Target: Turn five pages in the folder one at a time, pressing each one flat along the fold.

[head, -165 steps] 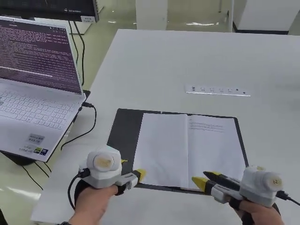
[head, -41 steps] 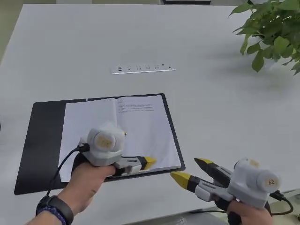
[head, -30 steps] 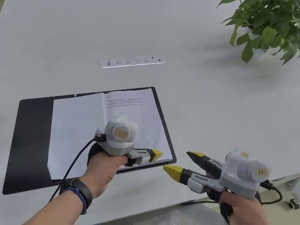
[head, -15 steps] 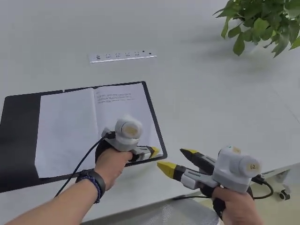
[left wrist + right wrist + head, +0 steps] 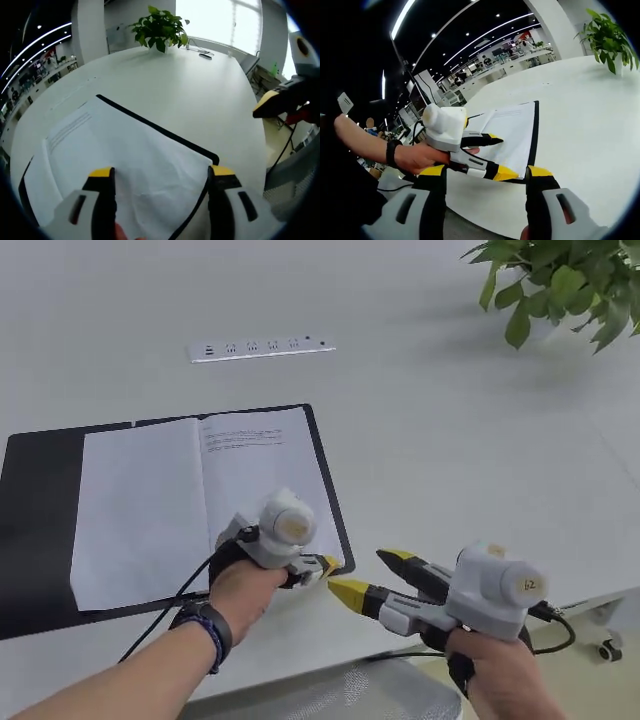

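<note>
- Found the folder (image 5: 40, 500) lying open on the white table (image 5: 450, 420), across the left and middle of the head view.
- Traced the fold (image 5: 197, 495) running top to bottom of that frame, slightly tilted, with the printed right page (image 5: 265, 480) on its right and the free edge turned toward both grippers.
- Placed the left gripper (image 5: 322, 566) at the lower right corner of that page, clearly the nearer one, jaws apart and clamping nothing.
- Placed the right gripper (image 5: 372, 573) just beside it toward the lower right, off the folder and over bare table, jaws spread wide and empty.
- Judged that the coming lift would start at this corner and carry the sheet leftward across the fold.
- Got from the left gripper view what the left hand (image 5: 240, 585) covered in the head view: the page corner and the folder's black edge lying between the two yellow tips.
- Got from the right gripper view a side look at the left gripper (image 5: 497, 156), one jaw above the paper, the other low at the folder's edge.
- Could not tell whether either jaw touched the sheet.
</note>
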Tool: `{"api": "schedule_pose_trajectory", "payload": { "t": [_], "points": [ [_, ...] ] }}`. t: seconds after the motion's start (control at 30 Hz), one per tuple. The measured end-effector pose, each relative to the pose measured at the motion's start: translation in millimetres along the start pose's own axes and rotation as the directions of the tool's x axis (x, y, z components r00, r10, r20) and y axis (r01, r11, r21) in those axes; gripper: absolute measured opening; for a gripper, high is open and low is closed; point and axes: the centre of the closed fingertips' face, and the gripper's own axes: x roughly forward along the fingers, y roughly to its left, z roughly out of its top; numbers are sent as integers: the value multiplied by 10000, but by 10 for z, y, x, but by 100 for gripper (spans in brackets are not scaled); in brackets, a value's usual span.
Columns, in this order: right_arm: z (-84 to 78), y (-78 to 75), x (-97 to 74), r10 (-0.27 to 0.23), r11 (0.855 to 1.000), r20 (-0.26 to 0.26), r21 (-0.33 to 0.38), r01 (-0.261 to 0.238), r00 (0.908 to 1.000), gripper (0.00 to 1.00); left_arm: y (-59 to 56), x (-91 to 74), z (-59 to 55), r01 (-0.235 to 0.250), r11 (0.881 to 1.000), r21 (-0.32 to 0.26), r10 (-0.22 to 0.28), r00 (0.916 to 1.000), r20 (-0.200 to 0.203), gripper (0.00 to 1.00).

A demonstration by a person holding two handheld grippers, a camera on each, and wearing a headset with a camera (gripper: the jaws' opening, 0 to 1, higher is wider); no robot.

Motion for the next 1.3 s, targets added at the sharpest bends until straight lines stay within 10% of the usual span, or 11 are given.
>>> {"api": "schedule_pose_trajectory", "payload": {
  "t": [0.83,1.3],
  "points": [
    [122,-186,304,326,9995,-227,-49,-327,9992,56,151,-89,-9,-32,9979,-649,45,9998,196,56],
    [425,-539,881,575,9752,735,2092,-718,9956,53,163,-97,-9,125,9977,-662,-108,9996,255,56]
  ]
}}
